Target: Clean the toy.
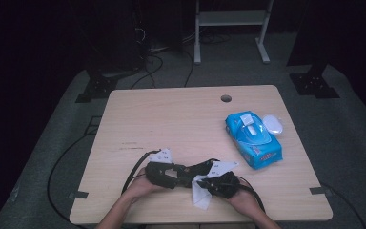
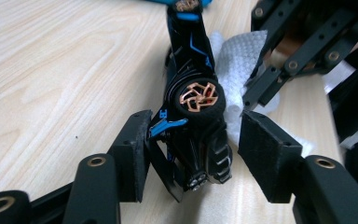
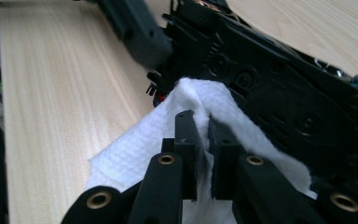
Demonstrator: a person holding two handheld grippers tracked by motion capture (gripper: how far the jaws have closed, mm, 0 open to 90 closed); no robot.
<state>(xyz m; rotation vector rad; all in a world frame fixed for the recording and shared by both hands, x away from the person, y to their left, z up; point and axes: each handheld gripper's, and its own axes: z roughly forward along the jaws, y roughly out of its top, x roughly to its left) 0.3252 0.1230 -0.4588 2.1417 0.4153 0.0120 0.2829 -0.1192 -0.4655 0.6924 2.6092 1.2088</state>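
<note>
A black toy car (image 2: 196, 121) with blue trim and copper wheels lies on its side near the table's front edge (image 1: 194, 171). My left gripper (image 2: 193, 149) is shut on its rear, one pad on the roof side and the other by the underside. The left gripper (image 1: 181, 174) comes in from the left in the high view. My right gripper (image 3: 204, 135) is shut on a folded white wipe (image 3: 135, 149) and presses it against the car's black underside (image 3: 270, 88). From the right, the right gripper (image 1: 204, 182) meets the car, and the wipe (image 1: 201, 195) hangs below it.
A blue pack of wet wipes (image 1: 253, 138) lies at the table's right with a white oval lid (image 1: 272, 125) beside it. A cable hole (image 1: 226, 98) sits near the far edge. Black cables trail off the table's left front. A white stand (image 1: 231, 19) is on the floor behind.
</note>
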